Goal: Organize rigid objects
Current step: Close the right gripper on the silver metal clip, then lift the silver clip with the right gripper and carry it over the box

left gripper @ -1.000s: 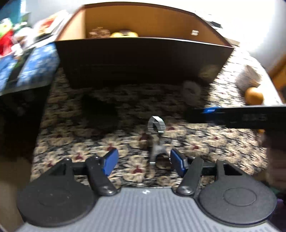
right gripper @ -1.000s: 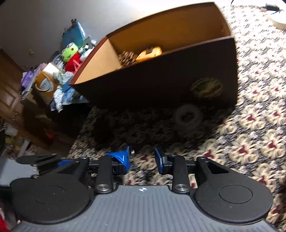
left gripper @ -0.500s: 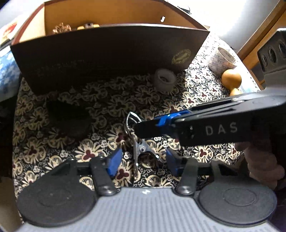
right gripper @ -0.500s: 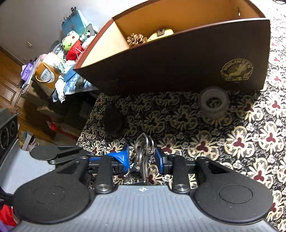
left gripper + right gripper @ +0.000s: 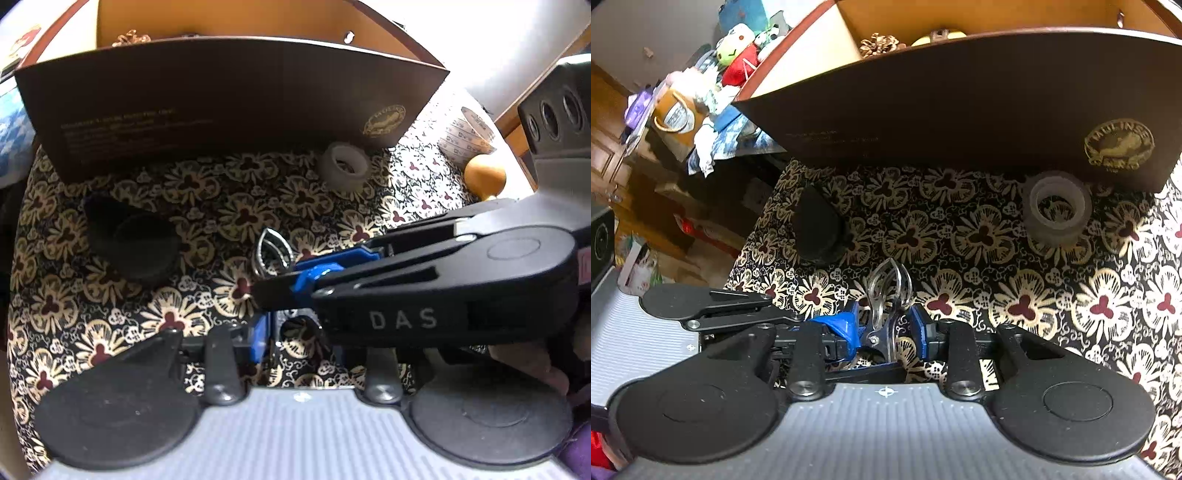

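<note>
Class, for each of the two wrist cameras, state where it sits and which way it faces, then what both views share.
Left wrist: on the left claw, facing forward across the floral cloth to the brown box; own fingers below, right claw and a hand at right.
Right wrist: on the right claw, facing the same box; own fingers flank the metal curler, left claw at left.
Shared: box, curler, clear tape roll, black disc.

You've got a dark brown box [image 5: 960, 110] with gold emblem, black-cream-maroon floral cloth [image 5: 1071, 295], silver clip [image 5: 886, 295], blue claw pads [image 5: 846, 325], frosted tape roll [image 5: 1056, 210].
</note>
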`<state>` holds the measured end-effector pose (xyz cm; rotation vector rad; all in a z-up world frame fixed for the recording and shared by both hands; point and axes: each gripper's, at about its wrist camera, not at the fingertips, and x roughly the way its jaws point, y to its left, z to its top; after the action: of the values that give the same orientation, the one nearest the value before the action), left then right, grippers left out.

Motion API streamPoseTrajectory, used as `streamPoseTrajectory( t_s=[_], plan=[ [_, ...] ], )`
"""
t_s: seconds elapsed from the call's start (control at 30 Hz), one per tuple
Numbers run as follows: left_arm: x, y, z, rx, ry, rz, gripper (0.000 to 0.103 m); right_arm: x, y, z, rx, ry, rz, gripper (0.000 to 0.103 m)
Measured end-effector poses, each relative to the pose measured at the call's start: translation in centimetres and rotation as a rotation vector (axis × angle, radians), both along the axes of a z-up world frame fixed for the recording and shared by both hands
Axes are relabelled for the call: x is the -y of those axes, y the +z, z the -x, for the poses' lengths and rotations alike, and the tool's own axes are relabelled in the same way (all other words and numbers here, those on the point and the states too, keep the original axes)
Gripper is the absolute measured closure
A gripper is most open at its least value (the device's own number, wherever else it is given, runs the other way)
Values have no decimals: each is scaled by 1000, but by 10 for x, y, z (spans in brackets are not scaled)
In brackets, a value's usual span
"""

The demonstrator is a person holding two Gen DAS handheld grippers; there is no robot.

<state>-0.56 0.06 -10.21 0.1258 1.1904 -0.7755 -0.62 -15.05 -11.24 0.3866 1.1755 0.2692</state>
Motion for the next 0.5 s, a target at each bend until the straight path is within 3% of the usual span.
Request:
streamPoseTrajectory(
  t_s=[0.1, 0.23, 0.5],
  plan=[
    [2, 1, 2, 4, -4, 2, 74, 2, -1, 0, -1, 11, 3, 97],
    [9, 9, 7, 40, -57, 1, 99, 12, 4, 3, 4, -14, -13, 103],
    [35, 43, 12, 153, -235, 58, 98, 43, 39, 22, 74, -145, -21, 103]
  ],
)
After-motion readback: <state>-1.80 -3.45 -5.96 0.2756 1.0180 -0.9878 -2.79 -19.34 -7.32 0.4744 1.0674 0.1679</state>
